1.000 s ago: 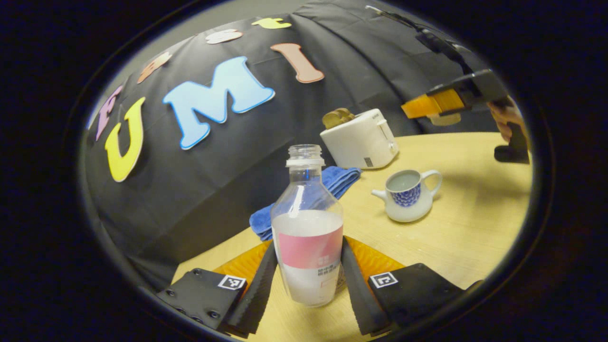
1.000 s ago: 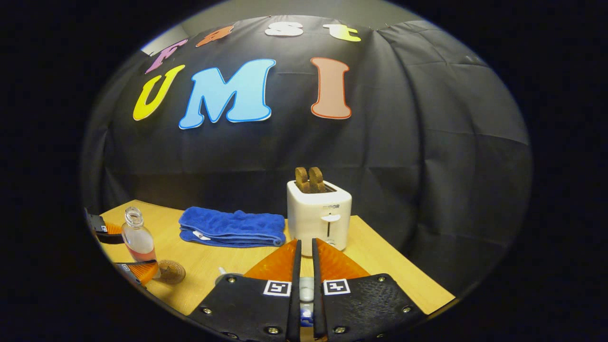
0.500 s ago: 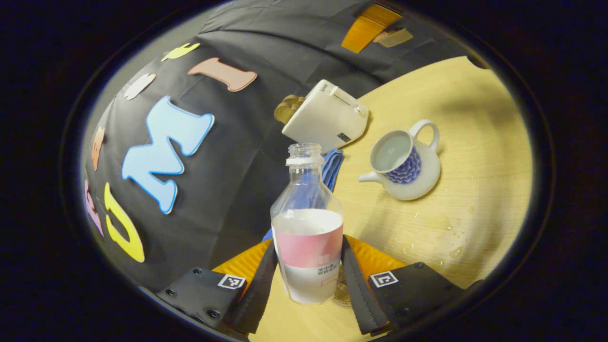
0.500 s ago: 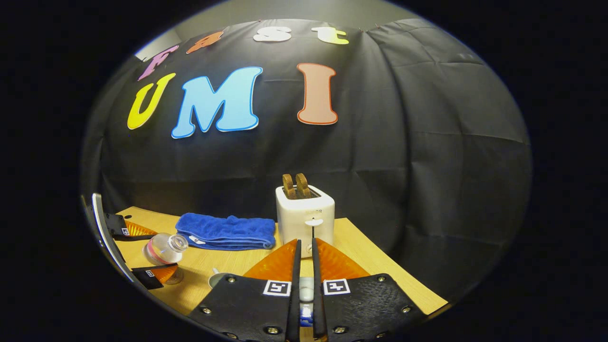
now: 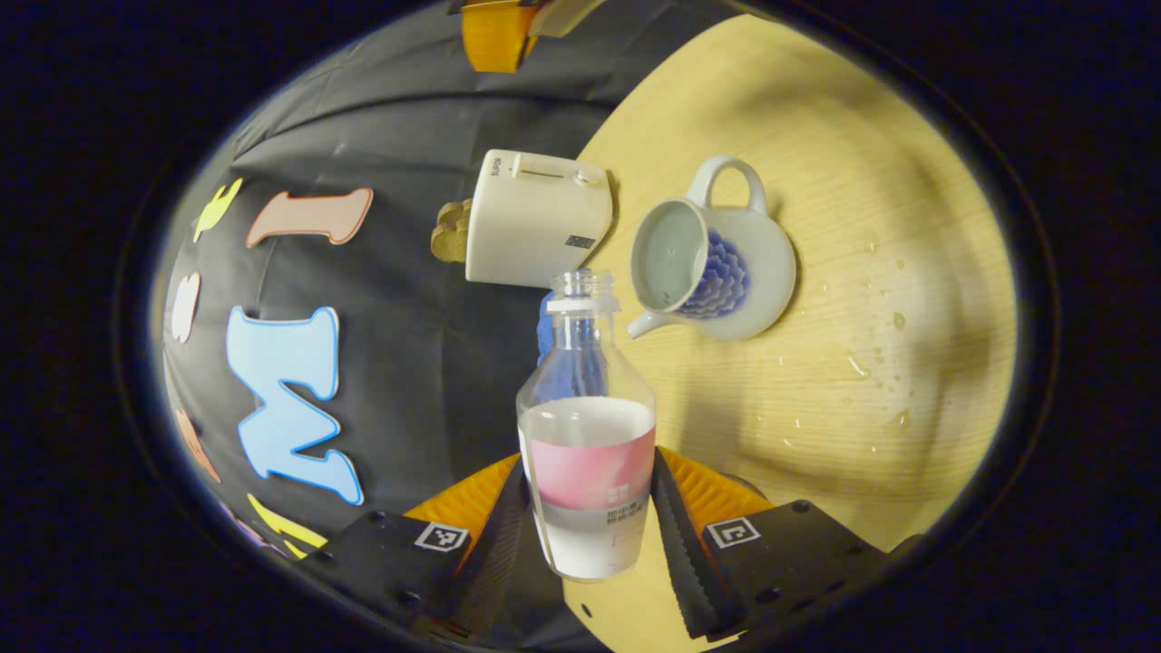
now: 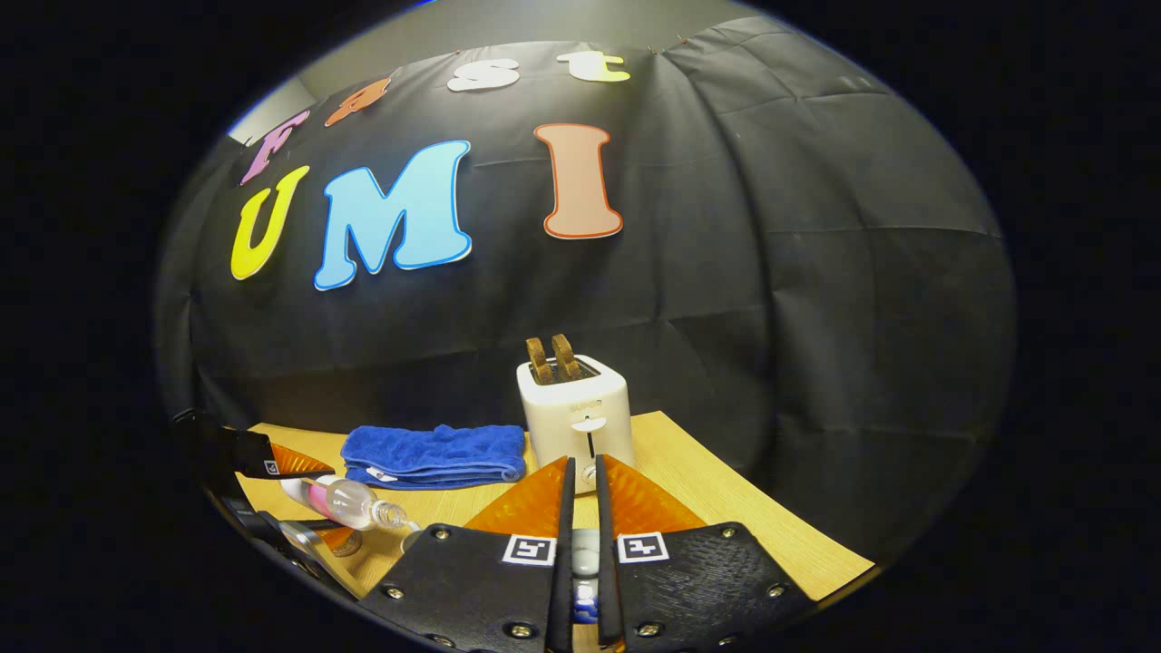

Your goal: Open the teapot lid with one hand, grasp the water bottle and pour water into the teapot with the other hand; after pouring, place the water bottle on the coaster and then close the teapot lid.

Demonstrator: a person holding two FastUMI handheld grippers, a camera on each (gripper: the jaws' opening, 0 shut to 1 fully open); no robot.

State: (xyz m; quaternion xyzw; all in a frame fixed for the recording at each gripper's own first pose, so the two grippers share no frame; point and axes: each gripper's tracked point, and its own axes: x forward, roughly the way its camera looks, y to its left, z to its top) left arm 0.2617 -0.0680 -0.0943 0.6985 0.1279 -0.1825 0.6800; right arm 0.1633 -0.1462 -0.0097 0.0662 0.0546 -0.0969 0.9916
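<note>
My left gripper is shut on the clear water bottle, which has a pink label, no cap and water in its lower half. The bottle's mouth points at the white teapot with a blue pattern, whose top is open. In the right gripper view the bottle lies almost level, with its mouth beside the teapot's rim and the left gripper around it. My right gripper is shut on the teapot lid, held above the table. A round coaster lies under the bottle.
A white toaster with two slices of toast stands at the back of the wooden table. A folded blue towel lies left of the toaster. Water drops are scattered on the wood near the teapot.
The left gripper has tipped the bottle from upright to almost level and carried its mouth over to the teapot's opening. The right gripper has risen a little with the lid.
</note>
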